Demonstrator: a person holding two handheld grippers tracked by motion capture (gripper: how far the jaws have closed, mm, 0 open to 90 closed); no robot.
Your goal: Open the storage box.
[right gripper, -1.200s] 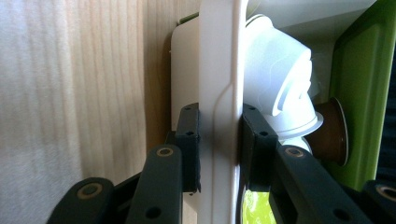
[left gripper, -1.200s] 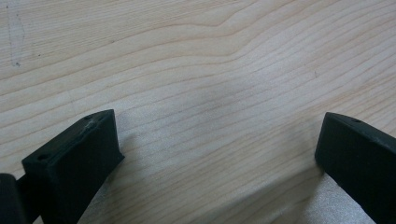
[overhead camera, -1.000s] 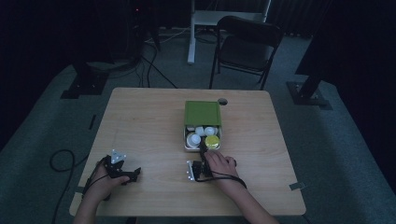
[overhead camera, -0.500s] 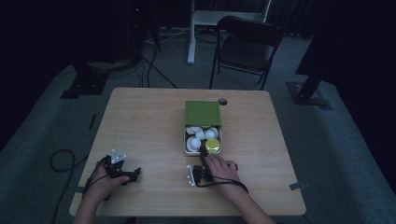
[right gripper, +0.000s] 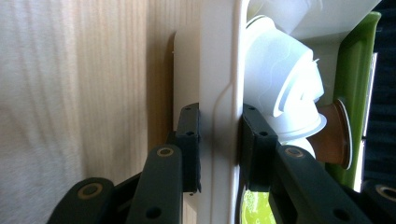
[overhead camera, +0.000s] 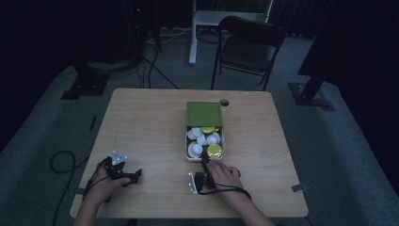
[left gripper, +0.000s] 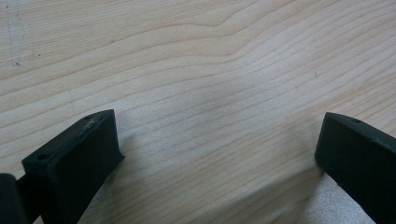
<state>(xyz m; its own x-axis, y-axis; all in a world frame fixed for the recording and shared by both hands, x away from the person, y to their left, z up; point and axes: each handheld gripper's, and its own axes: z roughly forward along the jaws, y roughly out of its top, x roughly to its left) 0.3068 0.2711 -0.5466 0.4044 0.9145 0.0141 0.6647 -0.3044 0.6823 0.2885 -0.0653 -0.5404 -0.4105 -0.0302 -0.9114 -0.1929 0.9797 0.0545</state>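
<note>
White tray [right gripper: 219, 70] wall pinched by right gripper [right gripper: 219, 154]; pods [right gripper: 285, 88] apparently crowd behind.

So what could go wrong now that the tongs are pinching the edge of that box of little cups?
The right tongs grip only the thin white wall of the box, so a pull could let it slip free or tip. The white cups are piled high against that wall and might tumble out. The left tongs rest open on the table, not steadying the box.

White tray [overhead camera: 187, 153], half-drawn from green sleeve [overhead camera: 203, 113]
</note>
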